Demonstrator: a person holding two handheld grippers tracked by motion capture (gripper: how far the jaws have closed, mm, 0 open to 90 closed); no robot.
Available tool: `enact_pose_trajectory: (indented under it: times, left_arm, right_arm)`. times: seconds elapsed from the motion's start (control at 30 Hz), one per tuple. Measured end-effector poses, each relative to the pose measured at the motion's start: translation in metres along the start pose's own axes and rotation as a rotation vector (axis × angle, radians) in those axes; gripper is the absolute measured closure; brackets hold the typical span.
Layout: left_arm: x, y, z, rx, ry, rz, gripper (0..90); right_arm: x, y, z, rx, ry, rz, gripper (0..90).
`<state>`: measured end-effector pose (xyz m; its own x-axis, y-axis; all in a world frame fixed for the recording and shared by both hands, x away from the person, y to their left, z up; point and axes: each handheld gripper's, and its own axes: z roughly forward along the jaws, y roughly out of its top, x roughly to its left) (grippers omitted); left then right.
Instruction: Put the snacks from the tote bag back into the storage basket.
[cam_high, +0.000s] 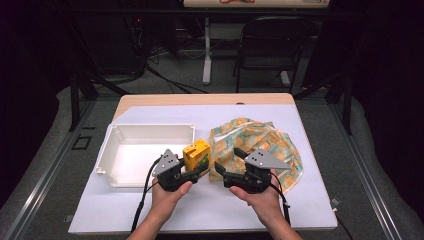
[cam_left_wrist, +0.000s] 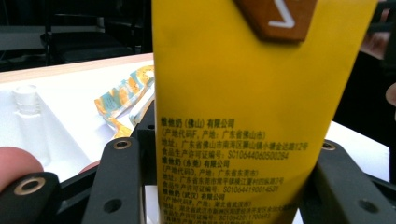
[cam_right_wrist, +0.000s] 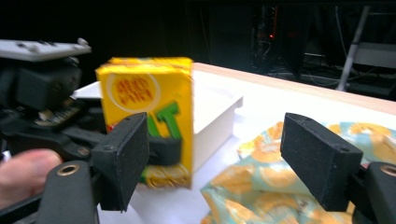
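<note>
- Between the white tray (cam_high: 117, 150) and the patterned cloth (cam_high: 270, 142), near the middle of the desk (cam_high: 210, 210), stands a yellow drink carton (cam_high: 196, 154), upright.
- The left tool (cam_high: 192, 175) has the carton clamped between its jaws low down; in the left gripper view the carton's printed side (cam_left_wrist: 243, 112) sits right between the two black jaws, which are closed partway onto it.
- The right tool (cam_high: 220, 170) holds nothing. Its jaws stand apart with bare pads (cam_right_wrist: 322, 158), and through the gap the right gripper view shows the carton (cam_right_wrist: 149, 116) and the cloth (cam_right_wrist: 261, 196) beyond.
- Done so far, by my reading: the carton is gripped, and it sits just beside the tray's near right corner.
- Left to do, as I judge it: the carton is not in the tray, which looks empty, and the cloth lies spread and untouched, so placing or wrapping is still ahead.
</note>
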<state>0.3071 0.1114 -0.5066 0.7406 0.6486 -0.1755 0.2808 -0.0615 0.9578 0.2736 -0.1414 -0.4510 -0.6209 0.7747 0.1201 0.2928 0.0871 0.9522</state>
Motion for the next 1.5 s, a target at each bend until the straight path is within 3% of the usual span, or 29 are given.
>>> enact_pose_trajectory:
  times: [0.03,0.43,0.47,0.5,0.7,1.17,1.2,1.23,1.5]
  left_arm:
    - [0.002,0.001,-0.001,0.010,-0.019,0.003,51.5]
    - [0.003,0.002,-0.007,0.006,-0.009,0.014,51.5]
    - [0.002,0.002,-0.007,-0.002,0.011,0.013,51.5]
    - [0.004,0.002,-0.008,0.002,-0.009,0.013,51.5]
    - [0.008,0.003,-0.012,0.001,-0.006,0.007,51.5]
    - [0.018,0.006,-0.022,-0.018,0.028,-0.005,51.4]
    - [0.017,0.007,-0.022,-0.024,0.048,-0.003,51.4]
    - [0.019,0.007,-0.023,-0.022,0.027,-0.005,51.5]
    - [0.023,0.010,-0.029,-0.034,0.051,-0.005,51.4]
  right_arm:
    - [-0.002,-0.001,-0.001,0.004,-0.005,0.001,22.7]
    - [-0.027,-0.020,-0.015,0.027,-0.070,0.019,22.3]
    - [-0.030,-0.021,-0.016,0.027,-0.074,0.018,22.3]
    - [-0.032,-0.022,-0.018,0.028,-0.078,0.020,22.3]
    - [-0.045,-0.029,-0.028,0.033,-0.117,0.031,22.5]
    - [-0.061,-0.039,-0.043,0.041,-0.153,0.032,23.3]
    - [-0.061,-0.039,-0.043,0.042,-0.157,0.035,23.3]
    - [-0.062,-0.040,-0.044,0.041,-0.160,0.034,23.4]
    - [-0.068,-0.042,-0.044,0.047,-0.174,0.042,23.5]
